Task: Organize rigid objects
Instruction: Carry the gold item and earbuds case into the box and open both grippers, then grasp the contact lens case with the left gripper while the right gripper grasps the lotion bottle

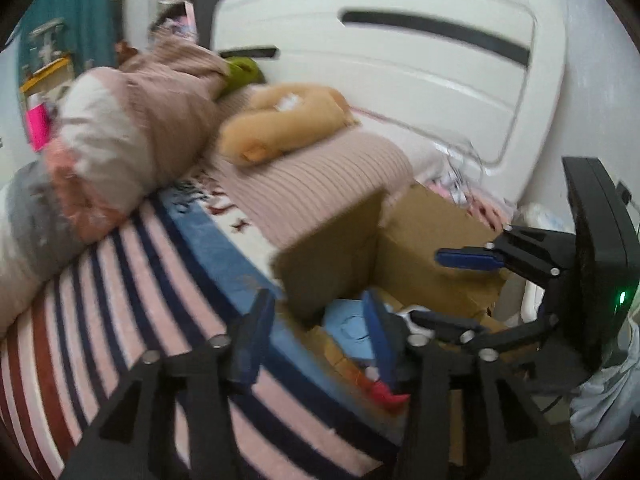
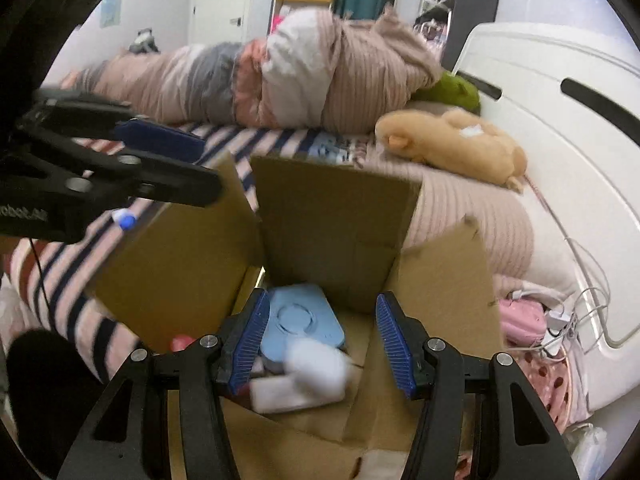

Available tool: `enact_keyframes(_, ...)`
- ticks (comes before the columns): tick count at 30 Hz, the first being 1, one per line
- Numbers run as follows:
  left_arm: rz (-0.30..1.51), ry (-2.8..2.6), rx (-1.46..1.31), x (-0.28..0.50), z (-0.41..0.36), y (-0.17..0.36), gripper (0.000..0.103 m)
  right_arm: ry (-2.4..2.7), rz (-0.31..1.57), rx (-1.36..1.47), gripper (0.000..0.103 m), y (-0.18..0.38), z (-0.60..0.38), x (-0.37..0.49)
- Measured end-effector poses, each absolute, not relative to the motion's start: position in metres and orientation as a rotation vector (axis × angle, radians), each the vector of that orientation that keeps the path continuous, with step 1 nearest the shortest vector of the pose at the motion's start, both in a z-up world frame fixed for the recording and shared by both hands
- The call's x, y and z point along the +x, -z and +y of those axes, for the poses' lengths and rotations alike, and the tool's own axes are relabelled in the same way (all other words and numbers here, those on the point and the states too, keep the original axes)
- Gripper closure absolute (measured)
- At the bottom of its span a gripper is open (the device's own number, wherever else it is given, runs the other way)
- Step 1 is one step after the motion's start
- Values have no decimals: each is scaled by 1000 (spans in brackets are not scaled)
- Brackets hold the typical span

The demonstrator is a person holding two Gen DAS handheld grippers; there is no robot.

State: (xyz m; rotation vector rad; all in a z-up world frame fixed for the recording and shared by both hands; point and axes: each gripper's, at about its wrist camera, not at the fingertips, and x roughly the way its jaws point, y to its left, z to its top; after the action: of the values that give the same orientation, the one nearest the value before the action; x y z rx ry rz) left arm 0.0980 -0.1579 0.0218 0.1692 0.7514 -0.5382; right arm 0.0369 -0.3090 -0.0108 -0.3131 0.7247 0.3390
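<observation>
Where it gapes, right hand-held gripper [image 2: 322, 346] overhangs white object [image 2: 316, 364].

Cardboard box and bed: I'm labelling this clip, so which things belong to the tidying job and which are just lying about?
Job:
cardboard box
blue case inside it
white object inside it, blurred
left tool, open
right tool, open

Lying about:
tan plush toy
green plush
rolled blankets
striped bedsheet
</observation>
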Motion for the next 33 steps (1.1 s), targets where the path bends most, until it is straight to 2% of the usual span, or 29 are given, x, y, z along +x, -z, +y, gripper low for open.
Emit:
enact_keyframes(4, 707, 424, 135, 79, -90, -36, 49, -409, 666, -295, 50, -14, -282, 19)
enact_keyframes(6, 702, 361, 133, 72, -62, -34, 48, -468, 654, -300, 46, -20, -256, 12)
enact_keyframes(8, 711, 299, 125, 67, -28, -25, 46, -531, 646, -311, 45, -20, -226, 7)
enact_keyframes(14, 799, 192, 69, 71, 55, 34, 42, -684, 728, -269, 44, 9, -136, 19)
enact_keyframes(16, 838, 192, 36, 76, 73, 61, 38, -696, 774, -261, 40, 27, -114, 32)
enact_keyframes(17, 858, 196, 20, 78, 79, 75, 33, -690, 795, -258, 34, 37, -105, 40)
enact_keyframes(19, 899, 217, -15, 87, 89, 104, 31, -648, 836, -240, 29, 62, -90, 60)
enact_keyframes(21, 930, 233, -33, 95, 91, 127, 31, -585, 873, -236, 23, 88, -79, 83)
enact_keyframes(25, 962, 242, -47, 113, 90, 163, 31, -489, 954, -230, 22, 136, -72, 127)
enact_keyframes(30, 935, 210, -70, 124, 90, 180, 31, -451, 949, -227, 23, 161, -70, 155)
enact_keyframes(31, 927, 206, -70, 125, 90, 181, 33, -449, 939, -225, 23, 163, -69, 158)
enact_keyframes(33, 916, 189, -59, 126, 90, 181, 46, -450, 923, -222, 23, 166, -70, 162)
